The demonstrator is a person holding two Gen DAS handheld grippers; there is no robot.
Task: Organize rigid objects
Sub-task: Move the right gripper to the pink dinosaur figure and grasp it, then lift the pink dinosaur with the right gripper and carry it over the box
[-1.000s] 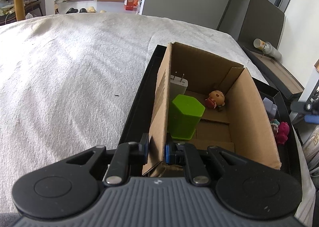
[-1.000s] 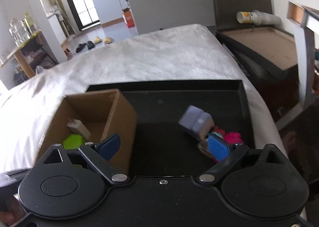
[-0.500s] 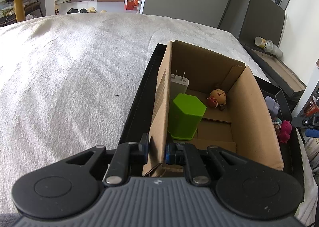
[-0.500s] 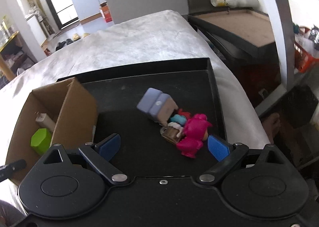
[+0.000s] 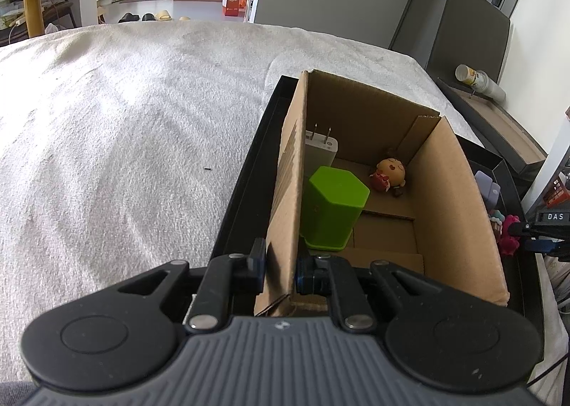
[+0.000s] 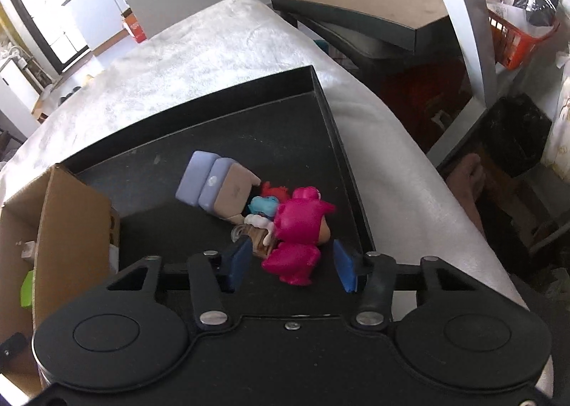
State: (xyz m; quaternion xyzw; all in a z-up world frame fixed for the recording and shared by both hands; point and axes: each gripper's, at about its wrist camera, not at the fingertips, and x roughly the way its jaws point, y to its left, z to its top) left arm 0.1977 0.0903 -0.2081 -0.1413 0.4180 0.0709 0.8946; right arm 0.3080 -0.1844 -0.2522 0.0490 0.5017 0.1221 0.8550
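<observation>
While the left gripper [image 5: 280, 266] clamped the cardboard box [image 5: 459, 213] wall, right gripper [image 6: 291, 265] jaws closing, not yet touching, around the pink figure [image 6: 297, 235].

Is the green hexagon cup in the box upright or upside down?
Upside down: the green cup shows a closed top face, rim down on the cardboard box floor.

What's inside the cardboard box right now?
Inside the cardboard box: a green hexagonal container, a white plug adapter behind it, and a small orange-headed figurine. The floor beneath the container is hidden.
</observation>
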